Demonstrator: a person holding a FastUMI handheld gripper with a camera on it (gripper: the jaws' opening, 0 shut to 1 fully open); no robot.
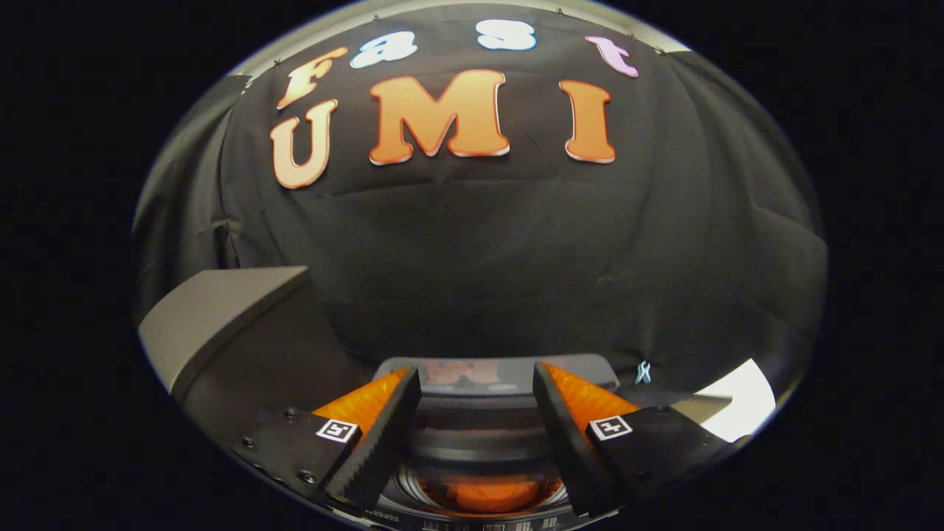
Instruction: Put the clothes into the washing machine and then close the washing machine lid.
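Note:
The washing machine (pixel 479 435) sits low, just under and ahead of my fingers. Its dark round rim shows between them. Inside the drum lies an orange cloth (pixel 479 493), seen through the opening. The glossy grey lid (pixel 582 369) stands at the far side of the opening, beyond the fingertips, and mirrors the wall. My gripper (pixel 476 370) is open above the machine. Its two fingers stand wide apart with nothing between them, and neither touches the lid or the cloth.
A grey flat-topped block (pixel 221 310) rises to the left of the machine. A white surface (pixel 737 405) shows at the right, past the right finger. A small pale blue clip (pixel 643 372) hangs on the black wall cloth behind the machine.

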